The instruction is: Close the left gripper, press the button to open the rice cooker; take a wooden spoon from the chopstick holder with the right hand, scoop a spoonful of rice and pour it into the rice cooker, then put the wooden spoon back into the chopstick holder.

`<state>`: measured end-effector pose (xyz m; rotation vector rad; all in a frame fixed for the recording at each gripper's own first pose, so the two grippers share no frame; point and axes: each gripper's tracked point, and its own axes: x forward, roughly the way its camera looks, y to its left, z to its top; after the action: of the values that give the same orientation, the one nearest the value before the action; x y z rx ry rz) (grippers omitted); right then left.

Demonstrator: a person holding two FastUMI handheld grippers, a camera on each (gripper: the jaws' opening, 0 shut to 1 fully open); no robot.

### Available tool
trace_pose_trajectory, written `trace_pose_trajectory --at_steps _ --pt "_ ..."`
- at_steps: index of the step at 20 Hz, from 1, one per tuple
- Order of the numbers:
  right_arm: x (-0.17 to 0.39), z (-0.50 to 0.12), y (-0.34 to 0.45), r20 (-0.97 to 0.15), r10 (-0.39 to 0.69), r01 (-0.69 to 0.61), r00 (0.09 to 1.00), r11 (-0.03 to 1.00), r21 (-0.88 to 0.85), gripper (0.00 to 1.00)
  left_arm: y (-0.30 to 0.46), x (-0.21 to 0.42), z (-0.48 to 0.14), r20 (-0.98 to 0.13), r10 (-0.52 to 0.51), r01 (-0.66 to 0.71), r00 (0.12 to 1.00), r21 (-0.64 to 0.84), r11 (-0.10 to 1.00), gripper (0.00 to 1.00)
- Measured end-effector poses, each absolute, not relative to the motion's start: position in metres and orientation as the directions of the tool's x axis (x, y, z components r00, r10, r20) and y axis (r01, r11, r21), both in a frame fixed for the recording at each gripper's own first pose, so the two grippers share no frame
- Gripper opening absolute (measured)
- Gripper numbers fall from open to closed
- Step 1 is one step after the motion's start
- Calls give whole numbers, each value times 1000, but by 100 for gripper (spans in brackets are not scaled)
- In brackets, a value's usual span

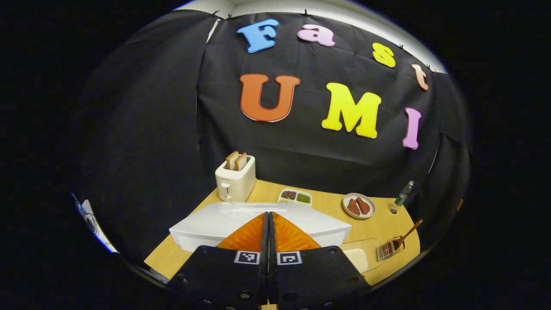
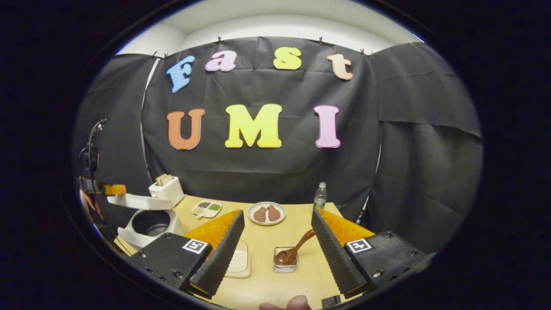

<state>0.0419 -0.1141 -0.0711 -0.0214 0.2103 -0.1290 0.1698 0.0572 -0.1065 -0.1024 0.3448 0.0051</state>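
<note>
My left gripper (image 1: 269, 214) is shut with nothing between its fingers, its tips right over the white lid (image 1: 206, 224) of the rice cooker. In the right gripper view the rice cooker (image 2: 150, 226) stands at the far left with its lid (image 2: 137, 201) raised and the dark inner pot showing; the left gripper (image 2: 114, 189) sits at the lid's top. My right gripper (image 2: 277, 213) is open and holds nothing. Below and between its fingers the wooden spoon (image 2: 295, 249) leans in the small chopstick holder (image 2: 285, 266). A clear container of rice (image 2: 239, 260) lies by its left finger.
A white toaster (image 1: 235, 181) with two slices stands at the back left. On the wooden table (image 2: 297, 224) are a divided condiment tray (image 2: 207, 208), a plate of meat (image 2: 267, 214) and a bottle (image 2: 319, 196). A fingertip (image 2: 286, 304) shows at the bottom edge.
</note>
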Motion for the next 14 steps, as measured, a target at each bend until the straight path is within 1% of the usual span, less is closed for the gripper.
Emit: trace_pose_trajectory --at_steps 3,5,8,9,10,11,12,13,14 --pt "34 -65 -121 -194 -142 140 971 990 -26 100 59 180 -68 -242 -13 -9 970 -87 996 1" --pt "31 -64 -125 -186 -150 149 971 989 -21 100 58 178 -49 -201 -13 -3 979 -82 997 0" --pt "27 -65 -127 -184 -152 153 971 988 -7 100 52 168 -27 -151 -16 3 988 -83 997 4" --pt "26 -65 -128 -182 -149 151 972 988 -1 100 50 162 -22 -142 -12 0 990 -85 996 9" --pt "24 -65 -128 -181 -147 150 973 989 4 100 49 156 -16 -126 -13 2 992 -89 996 12" --pt "24 -65 -129 -178 -145 149 973 989 10 100 45 150 -10 -112 -18 8 994 -95 995 12" --pt "23 -64 -130 -174 -143 148 974 989 15 100 42 143 -6 -100 -17 7 995 -96 995 22" --pt "24 -64 -131 -171 -145 150 975 989 17 100 40 136 -1 -89 -14 6 996 -91 996 55" --pt "24 -64 -134 -169 -148 153 974 988 18 100 40 129 3 -83 -10 4 996 -82 997 65"
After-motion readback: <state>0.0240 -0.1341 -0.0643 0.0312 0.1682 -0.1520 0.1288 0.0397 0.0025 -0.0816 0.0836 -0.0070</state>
